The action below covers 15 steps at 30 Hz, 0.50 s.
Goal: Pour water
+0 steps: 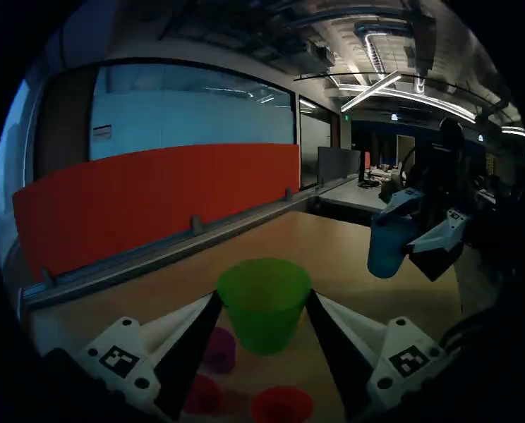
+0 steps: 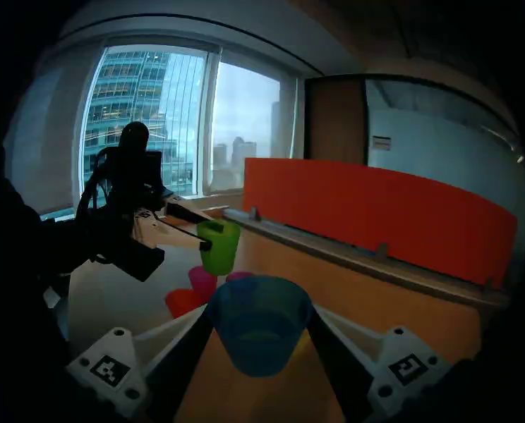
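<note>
Your left gripper holds the green cup upright in its jaws above the counter; your right gripper has its jaws clamped on the blue cup, also in the air

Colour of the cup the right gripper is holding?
Blue: a translucent blue plastic cup, clamped in the right gripper. Clearest in the right gripper view.

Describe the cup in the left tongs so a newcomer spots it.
Find the red partition beside the wooden desk. Above the desk, the left tongs clamp a green cup; the right tongs hold a blue cup, while the purple cup and red cups stand below.
</note>
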### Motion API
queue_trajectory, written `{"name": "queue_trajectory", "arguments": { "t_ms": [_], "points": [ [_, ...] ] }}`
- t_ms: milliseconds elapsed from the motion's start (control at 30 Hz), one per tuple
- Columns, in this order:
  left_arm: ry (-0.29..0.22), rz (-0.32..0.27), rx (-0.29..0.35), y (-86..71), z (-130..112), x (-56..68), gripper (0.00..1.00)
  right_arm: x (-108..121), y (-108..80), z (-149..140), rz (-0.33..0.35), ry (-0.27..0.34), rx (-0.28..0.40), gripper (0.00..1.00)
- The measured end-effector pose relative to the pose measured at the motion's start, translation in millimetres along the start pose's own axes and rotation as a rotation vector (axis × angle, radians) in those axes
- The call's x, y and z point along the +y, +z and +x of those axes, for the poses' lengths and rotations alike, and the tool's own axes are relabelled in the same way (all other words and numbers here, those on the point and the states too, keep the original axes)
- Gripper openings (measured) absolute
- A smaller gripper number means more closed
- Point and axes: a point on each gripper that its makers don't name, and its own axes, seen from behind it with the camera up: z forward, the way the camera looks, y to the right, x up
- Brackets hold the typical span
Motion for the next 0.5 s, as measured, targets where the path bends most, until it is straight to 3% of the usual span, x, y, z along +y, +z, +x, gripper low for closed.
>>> {"name": "queue_trajectory", "arguments": {
  "t_ms": [500],
  "points": [
    [0.017, 0.004, 0.049, -20.0, 8, 8.9, 0.87, -2, 10.6, 17, 0.017, -0.007, 0.022, 0.92]
  ]
}}
